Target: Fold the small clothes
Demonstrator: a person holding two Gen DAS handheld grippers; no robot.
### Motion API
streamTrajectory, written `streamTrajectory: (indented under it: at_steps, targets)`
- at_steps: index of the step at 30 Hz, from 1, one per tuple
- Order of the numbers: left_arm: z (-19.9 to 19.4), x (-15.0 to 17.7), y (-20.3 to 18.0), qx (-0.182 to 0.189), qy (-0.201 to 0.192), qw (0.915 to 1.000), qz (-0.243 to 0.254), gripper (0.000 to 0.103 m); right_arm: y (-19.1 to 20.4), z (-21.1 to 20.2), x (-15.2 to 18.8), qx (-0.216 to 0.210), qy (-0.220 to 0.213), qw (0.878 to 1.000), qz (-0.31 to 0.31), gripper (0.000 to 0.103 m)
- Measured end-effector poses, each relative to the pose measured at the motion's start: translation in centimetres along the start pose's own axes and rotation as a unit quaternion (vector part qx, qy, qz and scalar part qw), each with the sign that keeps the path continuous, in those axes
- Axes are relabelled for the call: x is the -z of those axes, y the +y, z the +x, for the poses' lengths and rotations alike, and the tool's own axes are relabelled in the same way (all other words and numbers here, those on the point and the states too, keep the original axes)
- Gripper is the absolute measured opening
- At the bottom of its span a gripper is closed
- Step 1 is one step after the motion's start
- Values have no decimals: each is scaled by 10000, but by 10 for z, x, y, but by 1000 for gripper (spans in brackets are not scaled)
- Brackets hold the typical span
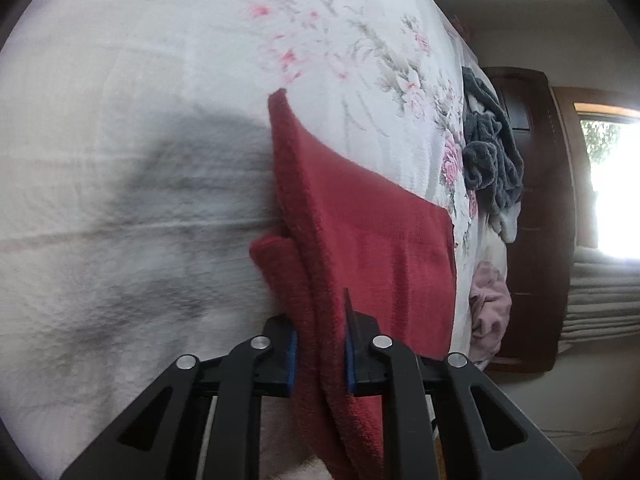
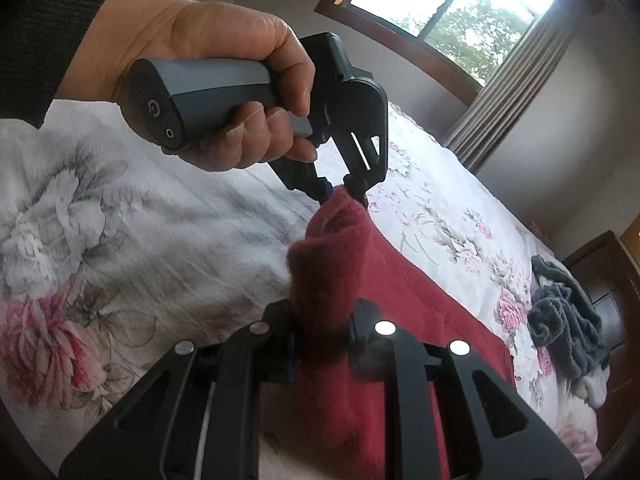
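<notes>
- The left gripper [image 1: 321, 354] has its blue-padded fingers [image 1: 291, 356] clamped on a thick folded edge of the red cloth [image 1: 360, 224], with several layers bunched between the pads.
- In the right wrist view, the same left gripper [image 2: 345, 190] is seen from outside, pinching one raised corner of the red cloth [image 2: 400, 292] above the bed.
- A hand [image 2: 224, 92] in a dark sleeve [image 2: 44, 36] wraps around the grey handle [image 2: 200, 96] of that left gripper.
- The right gripper [image 2: 322, 344] is clamped on a rolled, bunched part of the red cloth close to the camera; its fingers press on the fabric from both sides.
- The red cloth lies partly on the bedspread [image 1: 140, 80], which is white with pink and grey flowers, and is lifted at the gripped edge between the two grippers.
- Farther along the bed, well apart from the red cloth, sits a crumpled dark grey garment [image 1: 490, 152], and near it a pale pink one [image 1: 490, 300].
- Dark wooden furniture [image 1: 532, 200] stands beyond the bed.
- A window [image 2: 448, 4] with a curtain [image 2: 512, 88] shows on the far wall.
</notes>
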State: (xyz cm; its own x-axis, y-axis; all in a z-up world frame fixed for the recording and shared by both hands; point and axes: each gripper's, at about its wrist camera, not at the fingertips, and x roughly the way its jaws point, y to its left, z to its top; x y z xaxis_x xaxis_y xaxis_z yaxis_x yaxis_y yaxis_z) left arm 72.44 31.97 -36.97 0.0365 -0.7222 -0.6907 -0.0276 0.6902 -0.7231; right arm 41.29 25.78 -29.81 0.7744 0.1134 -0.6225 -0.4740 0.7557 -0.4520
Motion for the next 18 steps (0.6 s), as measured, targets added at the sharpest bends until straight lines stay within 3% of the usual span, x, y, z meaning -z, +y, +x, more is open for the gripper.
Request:
streamTrajectory:
  at_steps: [18]
  targets:
    - [-24, 0, -119, -767, -91, 9948, 661, 16, -67, -42, -2, 43, -236, 9963, 828, 15]
